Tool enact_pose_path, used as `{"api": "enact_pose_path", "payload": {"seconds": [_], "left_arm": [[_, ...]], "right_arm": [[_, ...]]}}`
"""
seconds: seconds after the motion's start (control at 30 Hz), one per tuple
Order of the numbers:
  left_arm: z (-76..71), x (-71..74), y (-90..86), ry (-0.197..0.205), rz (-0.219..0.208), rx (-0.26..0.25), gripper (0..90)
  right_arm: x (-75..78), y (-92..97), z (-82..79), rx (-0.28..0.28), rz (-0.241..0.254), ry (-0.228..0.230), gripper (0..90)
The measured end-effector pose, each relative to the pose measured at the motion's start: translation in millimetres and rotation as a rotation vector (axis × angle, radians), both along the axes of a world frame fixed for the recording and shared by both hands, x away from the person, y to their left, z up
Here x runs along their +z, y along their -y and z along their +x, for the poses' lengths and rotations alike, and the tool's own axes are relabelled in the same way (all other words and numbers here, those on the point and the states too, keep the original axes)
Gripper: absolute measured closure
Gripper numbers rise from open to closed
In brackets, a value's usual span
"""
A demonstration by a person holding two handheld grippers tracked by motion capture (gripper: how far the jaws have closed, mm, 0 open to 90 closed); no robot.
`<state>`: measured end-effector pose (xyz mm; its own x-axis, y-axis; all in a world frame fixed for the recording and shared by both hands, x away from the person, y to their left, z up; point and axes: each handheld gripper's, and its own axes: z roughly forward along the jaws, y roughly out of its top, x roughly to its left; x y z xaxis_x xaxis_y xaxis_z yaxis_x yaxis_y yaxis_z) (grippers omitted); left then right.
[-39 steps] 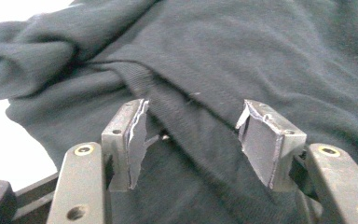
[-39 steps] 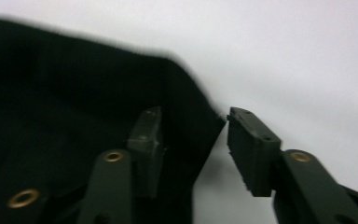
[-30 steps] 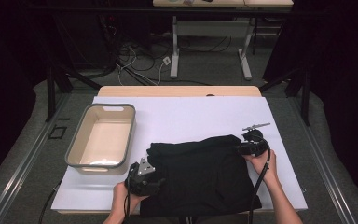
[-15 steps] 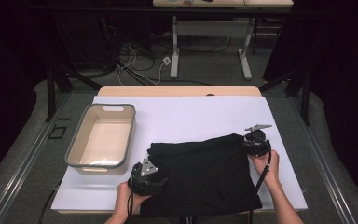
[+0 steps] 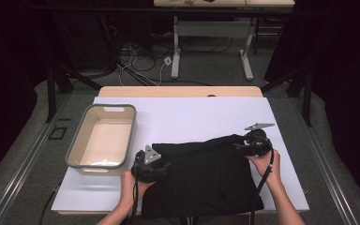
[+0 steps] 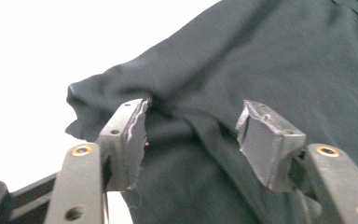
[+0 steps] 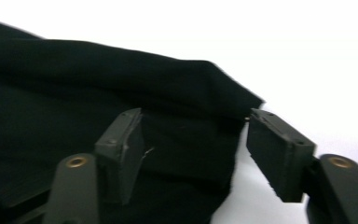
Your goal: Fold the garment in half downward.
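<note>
High view: I have a black garment (image 5: 201, 180) lying on the white tabletop (image 5: 192, 112), near my edge, to the right of an empty grey-rimmed tub (image 5: 102, 137). It's partly folded, with a band of cloth doubled over along the far edge; the near part lies flat. My left tongs (image 5: 161, 166) sit at the garment's left side, my right tongs (image 5: 238, 146) at its far right corner. Nothing is in the tub, so if that's where the garment ends up, that step isn't done.

Left gripper view: left tongs (image 6: 191, 135) stand apart, and have just been closing a bit. A ridge of dark cloth (image 6: 242, 70) runs between the jaws, but the pads (image 6: 136, 140) don't look pressed on it, so no real grip. The garment's corner flops just beyond the left jaw onto white tabletop.

Right gripper view: right tongs (image 7: 193, 140) stand apart, just opened wide. The folded corner (image 7: 200, 93) lies between the jaws, not pinched, so I read it as let go.

My call: one fold looks laid and freed on the right side. Left: more folds, smoothing, maybe binning. Roughly early-to-mid.
</note>
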<state>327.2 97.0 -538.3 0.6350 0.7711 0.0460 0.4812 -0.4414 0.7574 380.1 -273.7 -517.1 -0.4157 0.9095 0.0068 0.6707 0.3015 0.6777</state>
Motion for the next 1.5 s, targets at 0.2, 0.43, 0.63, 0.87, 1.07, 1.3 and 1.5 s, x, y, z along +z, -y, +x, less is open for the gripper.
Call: {"api": "enact_pose_path", "payload": {"seconds": [0.2,0.43,0.63,0.87,1.07,1.3,1.5], "left_arm": [[29.1,-11.9,9.7,-0.017,0.102,0.046,52.3],[46.0,-15.2,11.9,-0.002,0.105,0.086,72.5],[65.8,-16.5,16.9,0.019,0.125,0.136,70.7],[78.5,-13.4,18.0,0.061,0.099,0.218,57.9],[67.9,-2.1,16.9,0.082,0.079,0.190,47.6],[43.9,-5.1,15.7,0.001,0.066,0.085,42.0],[2.3,-6.1,11.3,-0.073,0.010,-0.024,41.5]], "right_arm": [[5.3,0.7,-17.3,0.039,0.063,0.003,33.1],[-0.7,-0.1,-28.0,0.065,0.042,-0.021,33.6],[-0.1,-1.8,-28.8,0.065,0.031,-0.025,33.6],[-1.0,-2.7,-29.4,0.075,0.032,-0.031,34.6],[1.0,-6.4,-33.9,0.086,0.037,-0.041,36.1],[-4.9,-12.8,-43.4,0.127,0.022,-0.072,49.2],[-14.0,-24.2,-63.1,0.180,0.087,-0.158,55.4]]}}
